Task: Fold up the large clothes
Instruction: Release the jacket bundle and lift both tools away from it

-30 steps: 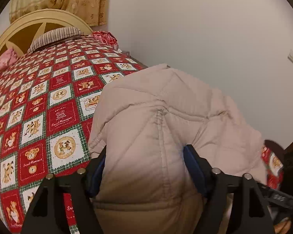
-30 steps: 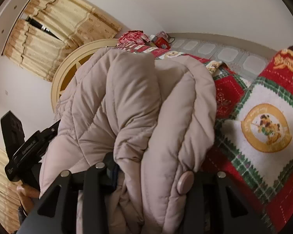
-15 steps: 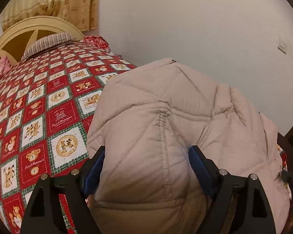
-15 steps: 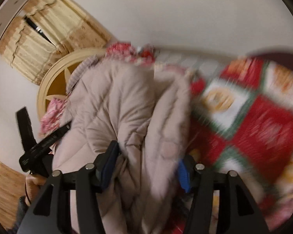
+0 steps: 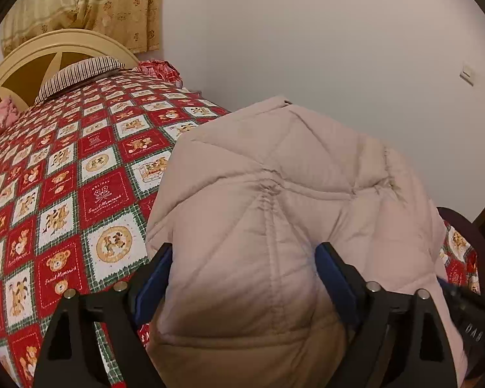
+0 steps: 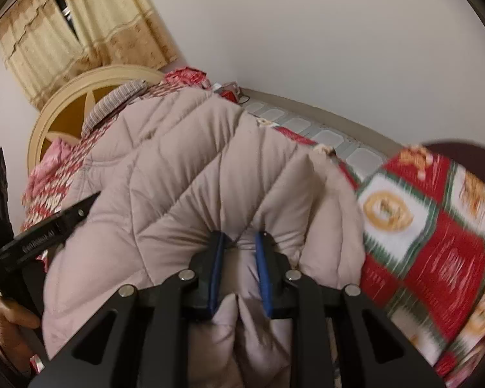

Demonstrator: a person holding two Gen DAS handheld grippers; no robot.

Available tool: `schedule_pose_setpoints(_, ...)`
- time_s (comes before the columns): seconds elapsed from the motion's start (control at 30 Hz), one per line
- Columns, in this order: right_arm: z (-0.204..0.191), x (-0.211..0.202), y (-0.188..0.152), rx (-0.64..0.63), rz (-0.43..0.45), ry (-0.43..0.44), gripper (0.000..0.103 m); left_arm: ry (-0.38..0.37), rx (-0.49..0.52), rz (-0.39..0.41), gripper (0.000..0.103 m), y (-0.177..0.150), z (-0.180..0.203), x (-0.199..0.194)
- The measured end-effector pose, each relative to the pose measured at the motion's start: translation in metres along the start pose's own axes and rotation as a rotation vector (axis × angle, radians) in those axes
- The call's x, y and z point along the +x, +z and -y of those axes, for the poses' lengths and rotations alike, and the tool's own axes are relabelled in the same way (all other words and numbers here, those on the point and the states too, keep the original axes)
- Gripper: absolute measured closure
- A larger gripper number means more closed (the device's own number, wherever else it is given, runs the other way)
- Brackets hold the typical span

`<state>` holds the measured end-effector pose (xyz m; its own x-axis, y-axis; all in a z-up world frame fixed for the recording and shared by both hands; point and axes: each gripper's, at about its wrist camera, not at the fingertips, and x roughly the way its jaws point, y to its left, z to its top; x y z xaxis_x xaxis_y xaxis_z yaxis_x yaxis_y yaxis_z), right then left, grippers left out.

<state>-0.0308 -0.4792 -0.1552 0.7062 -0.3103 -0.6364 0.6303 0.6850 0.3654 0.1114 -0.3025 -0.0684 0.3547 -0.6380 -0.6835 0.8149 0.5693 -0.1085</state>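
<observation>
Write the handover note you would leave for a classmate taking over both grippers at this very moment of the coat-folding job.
Left gripper: jaws wide and just been opening, with a thick bulge of the beige padded coat between them; whether the pads still press cannot be told.
Right gripper: jaws have just closed, pinched shut on a fold of the coat.
Coat: bunched and lifted in a heap over the red teddy-bear bedspread, near the wall side of the bed.
Done: coat gathered up in both grippers.
Left: lay it flat, fold it neatly, release.
</observation>
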Motion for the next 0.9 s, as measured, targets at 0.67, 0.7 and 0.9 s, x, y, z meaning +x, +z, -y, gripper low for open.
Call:
schedule_pose_setpoints(0.67, -0.012, 0.016, -0.008, 0.009, -0.027, -0.104, 0.083, -0.120, -0.138, -0.106, 0.001, 0.001, -0.042, 0.028)
schedule_pose_setpoints(0.7, -0.014, 0.017, -0.006, 0.000, -0.032, -0.102, 0.083, -0.121, -0.151, -0.111, 0.001, 0.000, -0.044, 0.022)
schedule_pose_setpoints(0.9, -0.017, -0.015, -0.010, 0.000, 0.028, -0.061, 0.072, 0.025, -0.044, -0.023, 0.001, -0.010, -0.034, -0.048)
